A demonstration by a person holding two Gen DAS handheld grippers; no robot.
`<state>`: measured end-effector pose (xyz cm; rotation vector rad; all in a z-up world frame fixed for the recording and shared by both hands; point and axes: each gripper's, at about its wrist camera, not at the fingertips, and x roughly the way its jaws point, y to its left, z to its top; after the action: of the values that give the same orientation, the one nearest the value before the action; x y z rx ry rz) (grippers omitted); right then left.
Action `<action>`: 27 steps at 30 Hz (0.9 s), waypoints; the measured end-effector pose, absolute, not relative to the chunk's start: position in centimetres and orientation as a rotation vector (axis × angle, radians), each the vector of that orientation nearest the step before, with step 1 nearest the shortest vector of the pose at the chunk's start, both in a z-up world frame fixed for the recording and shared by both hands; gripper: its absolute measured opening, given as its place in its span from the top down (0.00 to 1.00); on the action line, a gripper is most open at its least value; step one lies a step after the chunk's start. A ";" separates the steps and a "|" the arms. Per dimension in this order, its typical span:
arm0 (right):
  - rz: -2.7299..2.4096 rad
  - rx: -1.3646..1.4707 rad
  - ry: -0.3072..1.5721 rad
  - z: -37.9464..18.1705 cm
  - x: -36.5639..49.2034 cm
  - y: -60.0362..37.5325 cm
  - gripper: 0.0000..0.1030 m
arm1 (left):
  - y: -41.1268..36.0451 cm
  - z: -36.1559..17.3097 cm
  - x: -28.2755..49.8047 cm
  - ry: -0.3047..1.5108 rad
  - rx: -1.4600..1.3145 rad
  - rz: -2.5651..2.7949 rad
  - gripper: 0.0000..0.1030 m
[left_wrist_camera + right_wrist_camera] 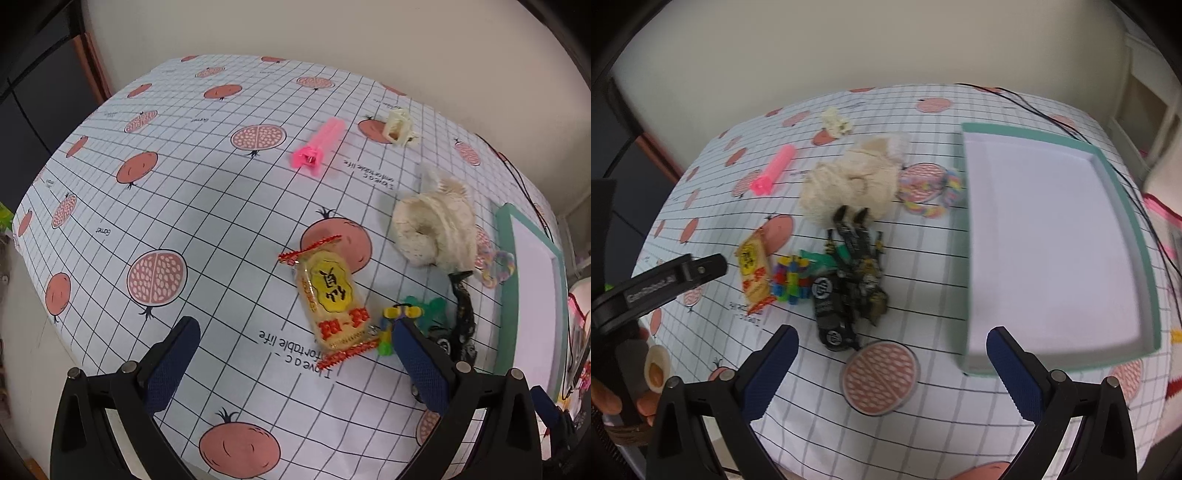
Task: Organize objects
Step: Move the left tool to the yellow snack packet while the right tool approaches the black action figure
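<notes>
My left gripper is open just above the cloth, its right finger beside a yellow snack packet and a small colourful block toy. Further off lie a pink clip, a cream hair claw, a cream scrunchie and a pastel bracelet. My right gripper is open and holds nothing. It hovers near the front of a pile of black lace items. The green-rimmed white tray on the right has nothing in it.
A clear round lid lies between my right fingers. A thin black cable runs behind the tray. A hand holds the left tool's black body at the left. The pomegranate tablecloth is bare on the left half.
</notes>
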<state>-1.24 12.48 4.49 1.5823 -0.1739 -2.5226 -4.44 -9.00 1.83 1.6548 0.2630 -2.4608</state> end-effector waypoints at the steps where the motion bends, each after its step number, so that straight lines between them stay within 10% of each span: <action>1: -2.522 1.576 -0.166 4.4 -1.4 12.3 0.00 | -9.2 1.6 -4.7 0.277 1.665 -2.451 0.00; 27: -2.412 1.749 0.051 1.1 -8.0 9.9 0.27 | -8.3 -2.1 -10.5 0.224 1.777 -2.194 0.01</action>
<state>-7.97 9.89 1.12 1.7493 0.0509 -2.4119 -10.50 -8.29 -2.05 1.7774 0.2237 -2.1943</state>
